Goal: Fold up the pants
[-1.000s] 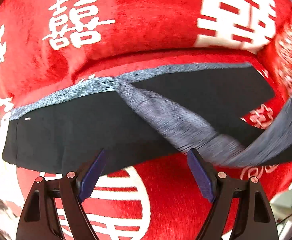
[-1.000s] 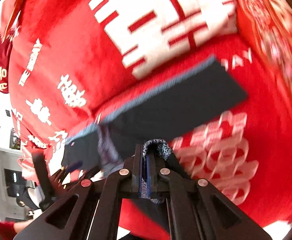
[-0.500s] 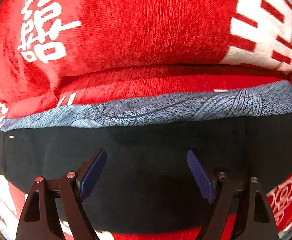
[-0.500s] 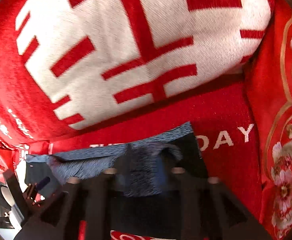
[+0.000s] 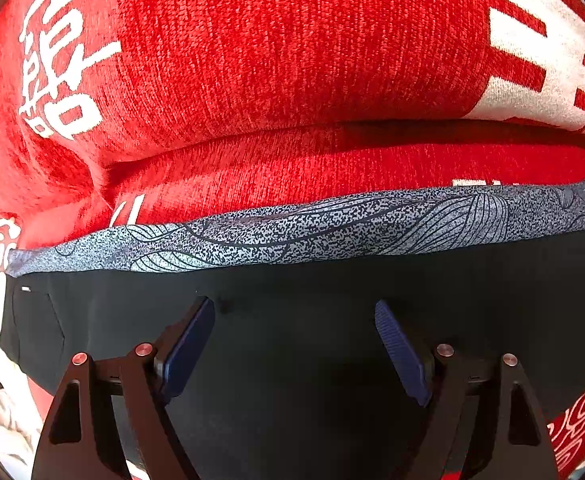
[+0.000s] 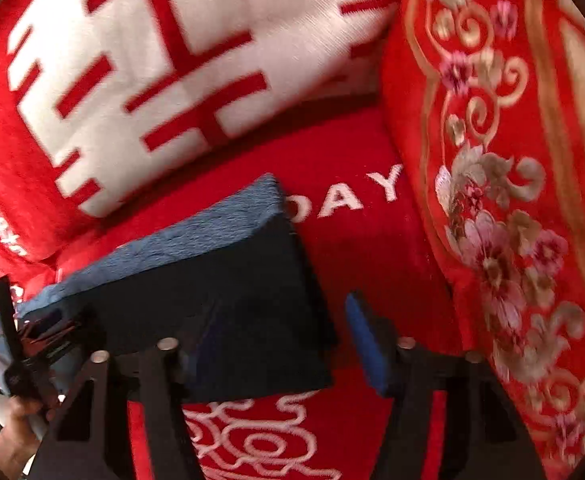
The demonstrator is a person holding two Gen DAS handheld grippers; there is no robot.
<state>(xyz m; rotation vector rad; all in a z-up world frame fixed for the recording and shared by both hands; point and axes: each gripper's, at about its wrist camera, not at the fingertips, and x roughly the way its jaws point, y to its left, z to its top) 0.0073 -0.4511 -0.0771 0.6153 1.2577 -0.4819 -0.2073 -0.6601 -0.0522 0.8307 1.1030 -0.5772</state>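
Red plush sofa cover [image 5: 292, 60] with white characters filled both views, a floral cushion [image 6: 512, 200] at the right end. The pants [image 5: 312, 340] lay on the seat in a long dark strip — patterned grey band along the far edge. Left gripper [image 5: 294, 344] hung wide apart over the dark cloth, nothing pinched. Right gripper [image 6: 280, 344] was opening, the strip's end below it but not pinched. Likely next fold: grab the end's corners squarely and carry it over flat — edges aligned.
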